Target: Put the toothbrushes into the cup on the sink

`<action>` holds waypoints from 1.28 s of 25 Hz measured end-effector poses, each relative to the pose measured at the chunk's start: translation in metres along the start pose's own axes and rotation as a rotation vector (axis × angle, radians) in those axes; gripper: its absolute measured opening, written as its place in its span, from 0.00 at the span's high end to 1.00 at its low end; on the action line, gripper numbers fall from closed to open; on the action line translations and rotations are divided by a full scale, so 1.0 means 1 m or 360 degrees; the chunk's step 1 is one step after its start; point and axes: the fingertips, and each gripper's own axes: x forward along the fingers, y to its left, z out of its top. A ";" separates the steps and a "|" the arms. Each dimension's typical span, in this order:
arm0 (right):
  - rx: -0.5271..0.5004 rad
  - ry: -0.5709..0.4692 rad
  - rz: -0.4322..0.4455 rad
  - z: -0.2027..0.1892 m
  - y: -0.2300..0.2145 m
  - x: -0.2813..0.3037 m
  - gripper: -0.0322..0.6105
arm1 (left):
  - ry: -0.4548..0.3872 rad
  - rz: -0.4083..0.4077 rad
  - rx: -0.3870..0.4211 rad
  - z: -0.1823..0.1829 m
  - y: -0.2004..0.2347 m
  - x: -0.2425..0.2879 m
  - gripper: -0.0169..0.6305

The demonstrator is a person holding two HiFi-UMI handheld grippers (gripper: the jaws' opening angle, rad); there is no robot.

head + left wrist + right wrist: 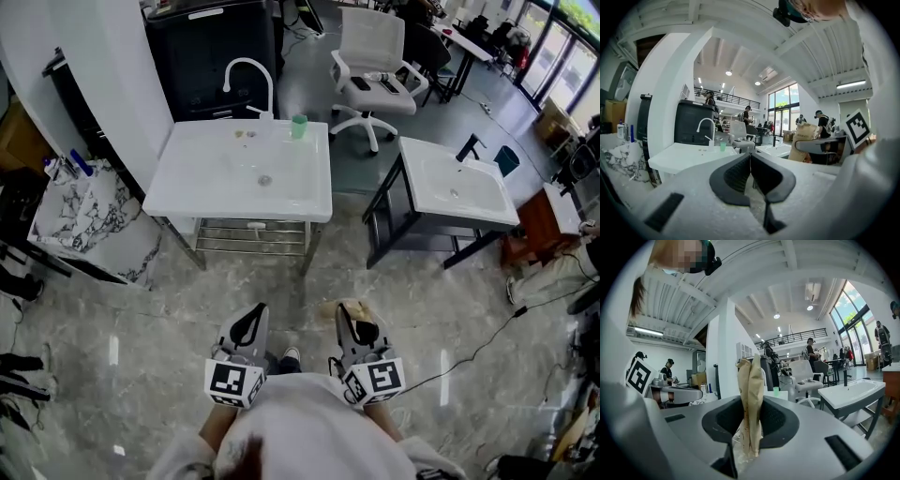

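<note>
A green cup stands on the back edge of the white sink, next to the curved faucet. In the gripper views the cup is small and far ahead. My left gripper is shut with nothing between its jaws. My right gripper is shut on a crumpled brown paper bag that stands upright between the pads. Both grippers hang side by side over the floor, well short of the sink. No toothbrush shows in any view.
A second white sink on a black frame stands to the right. A marble-patterned counter with bottles is at the left. Behind the sinks are a black cabinet and a white office chair. A cable crosses the floor.
</note>
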 end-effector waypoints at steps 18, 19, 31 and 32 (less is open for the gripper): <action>0.0056 0.0083 -0.0035 -0.013 -0.022 0.059 0.83 | 0.0059 0.0067 -0.0055 -0.008 0.053 0.049 0.95; 0.0059 0.0088 -0.0040 -0.014 -0.022 0.068 0.83 | 0.0064 0.0065 -0.0059 -0.008 0.061 0.055 0.95; 0.0063 0.0028 -0.0130 0.014 -0.011 0.198 0.83 | 0.0030 -0.0062 0.0001 0.024 0.173 0.131 0.95; 0.0063 0.0016 -0.0145 0.016 -0.010 0.206 0.83 | 0.0030 -0.0071 0.0008 0.026 0.182 0.134 0.95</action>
